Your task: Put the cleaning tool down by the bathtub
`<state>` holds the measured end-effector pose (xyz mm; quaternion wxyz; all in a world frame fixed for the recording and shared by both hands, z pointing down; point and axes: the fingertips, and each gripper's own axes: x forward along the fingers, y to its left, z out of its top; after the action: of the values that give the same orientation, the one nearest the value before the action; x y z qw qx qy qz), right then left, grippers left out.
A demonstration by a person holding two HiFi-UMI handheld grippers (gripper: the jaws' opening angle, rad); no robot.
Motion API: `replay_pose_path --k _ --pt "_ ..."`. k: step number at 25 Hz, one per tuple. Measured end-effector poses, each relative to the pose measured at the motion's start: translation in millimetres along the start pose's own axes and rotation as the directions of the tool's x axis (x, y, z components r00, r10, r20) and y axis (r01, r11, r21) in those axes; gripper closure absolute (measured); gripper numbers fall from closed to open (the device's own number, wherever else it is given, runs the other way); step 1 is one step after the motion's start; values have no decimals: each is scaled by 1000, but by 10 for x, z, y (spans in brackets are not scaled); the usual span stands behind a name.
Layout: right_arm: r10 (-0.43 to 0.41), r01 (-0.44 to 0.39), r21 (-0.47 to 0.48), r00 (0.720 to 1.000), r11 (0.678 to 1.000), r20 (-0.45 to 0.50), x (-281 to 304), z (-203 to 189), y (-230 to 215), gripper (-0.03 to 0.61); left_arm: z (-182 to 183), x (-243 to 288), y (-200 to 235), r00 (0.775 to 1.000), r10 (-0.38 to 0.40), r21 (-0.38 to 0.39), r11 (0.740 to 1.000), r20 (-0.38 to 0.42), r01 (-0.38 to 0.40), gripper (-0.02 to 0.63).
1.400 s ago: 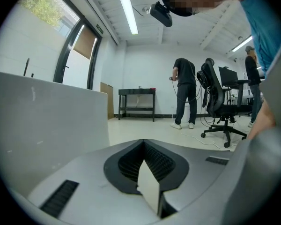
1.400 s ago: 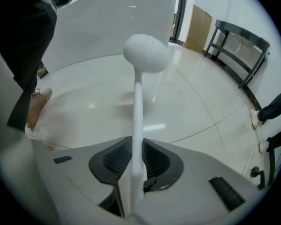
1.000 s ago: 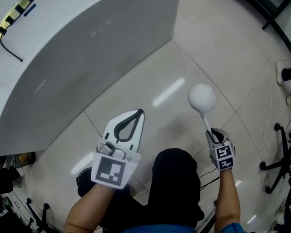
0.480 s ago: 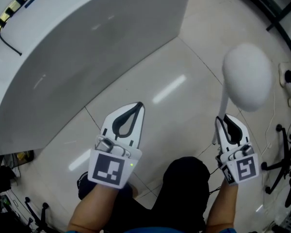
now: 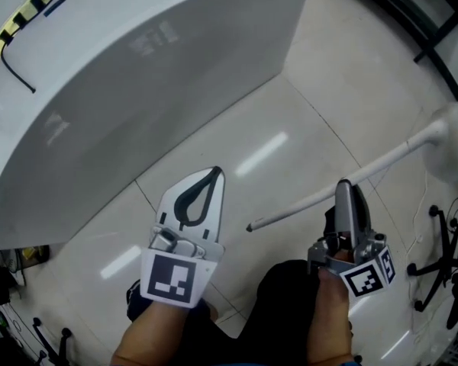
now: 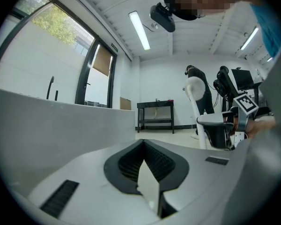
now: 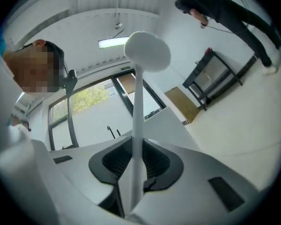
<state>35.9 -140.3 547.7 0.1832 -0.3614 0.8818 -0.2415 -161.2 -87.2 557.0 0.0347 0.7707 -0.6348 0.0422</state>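
Note:
The white bathtub (image 5: pixel 137 90) curves across the upper left of the head view. My right gripper (image 5: pixel 343 185) is shut on the thin white handle (image 5: pixel 389 157) of the cleaning tool, above the tiled floor. The handle slants up to the right, and its round white head (image 5: pixel 456 155) is at the frame's right edge. In the right gripper view the handle (image 7: pixel 136 107) runs out from between the pads to the head (image 7: pixel 147 49). My left gripper (image 5: pixel 216 174) hovers beside the tub wall, shut and empty. The left gripper (image 6: pixel 143 142) faces the bathtub wall (image 6: pixel 61 125).
A black metal table frame (image 5: pixel 412 6) stands at the top right and shows again by the far wall (image 6: pixel 154 114). A wheeled chair base (image 5: pixel 443 265) and cables lie at the right edge. A black faucet (image 5: pixel 15 75) sits on the tub rim.
The right gripper has turned on its side, swinging the tool's head from straight ahead out to the right, so the handle now lies slanted across the floor view. The left gripper has barely moved.

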Motion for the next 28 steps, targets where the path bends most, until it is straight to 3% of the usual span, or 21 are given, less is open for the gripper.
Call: replay_pose_path --k 3,6,12,17,24,26,28 --pt "51 -52 182 999 982 14 287 -383 163 488 12 -127 234 999 47 -4 999 -1 -47 619" --pt "105 -103 336 994 936 12 610 -763 381 488 21 -308 516 994 106 18 994 -3 -106 618" --pt "139 -122 522 990 844 7 1211 -1411 750 489 -125 -672 1083 978 199 125 974 -57 -191 618" --pt "142 -102 579 990 809 -24 1713 -1890 1034 489 -355 -936 1584 958 263 140 959 -115 -247 618" --pt "63 30 553 987 833 -148 2204 -2706 939 488 -374 -1010 2090 958 282 82 957 -51 -277 618" --pt "-3 115 580 982 807 -190 2245 -2992 770 488 -390 -1033 2192 958 284 59 958 -40 -282 618" --pt "-65 189 630 975 754 -214 2281 -3238 569 488 -420 -1061 2280 957 288 9 958 -36 -288 618"
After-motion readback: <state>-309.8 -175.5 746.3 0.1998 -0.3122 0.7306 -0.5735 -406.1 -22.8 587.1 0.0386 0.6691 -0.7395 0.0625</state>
